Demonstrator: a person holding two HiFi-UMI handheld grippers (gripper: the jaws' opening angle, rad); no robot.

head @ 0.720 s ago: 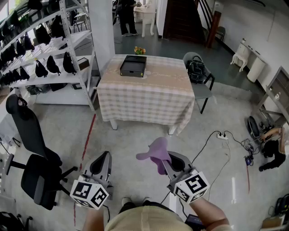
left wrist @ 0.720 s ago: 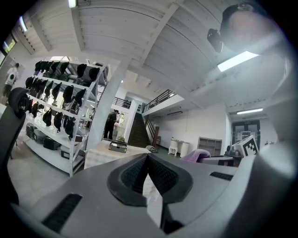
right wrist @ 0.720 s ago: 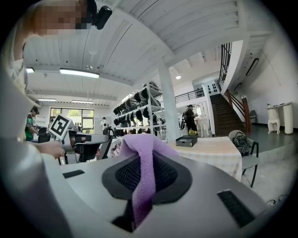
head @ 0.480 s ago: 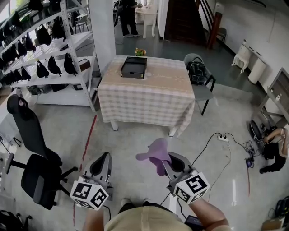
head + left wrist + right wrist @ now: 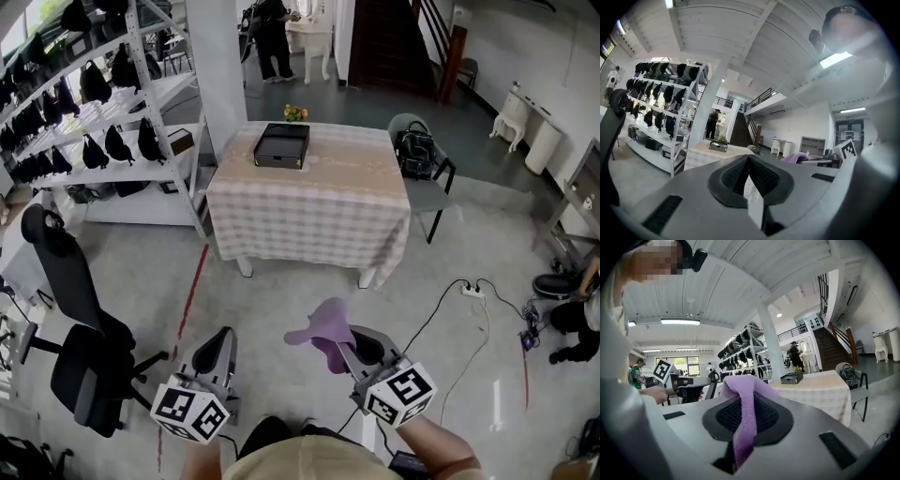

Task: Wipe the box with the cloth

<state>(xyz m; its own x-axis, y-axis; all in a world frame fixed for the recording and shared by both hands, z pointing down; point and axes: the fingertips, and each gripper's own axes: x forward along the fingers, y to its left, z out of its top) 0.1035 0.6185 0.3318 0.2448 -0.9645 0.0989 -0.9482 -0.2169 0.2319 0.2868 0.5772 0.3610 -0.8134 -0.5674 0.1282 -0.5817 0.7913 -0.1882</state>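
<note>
A black box lies near the far edge of the checked-cloth table, well ahead of both grippers. It also shows small in the left gripper view and the right gripper view. My right gripper is shut on a purple cloth, which sticks up out of the jaws and hangs down between them. My left gripper is shut with nothing in it; its pads meet. Both are held about level over the floor, short of the table.
A black office chair stands at the left, by white shelves of dark bags. A white pillar rises beside the table. A grey chair with a black bag is at the table's right. A power strip and cables lie on the floor.
The table and box have slid slightly lower and to the right in the head view. Both grippers sit a little lower in the frame, still shut, the cloth still held.
</note>
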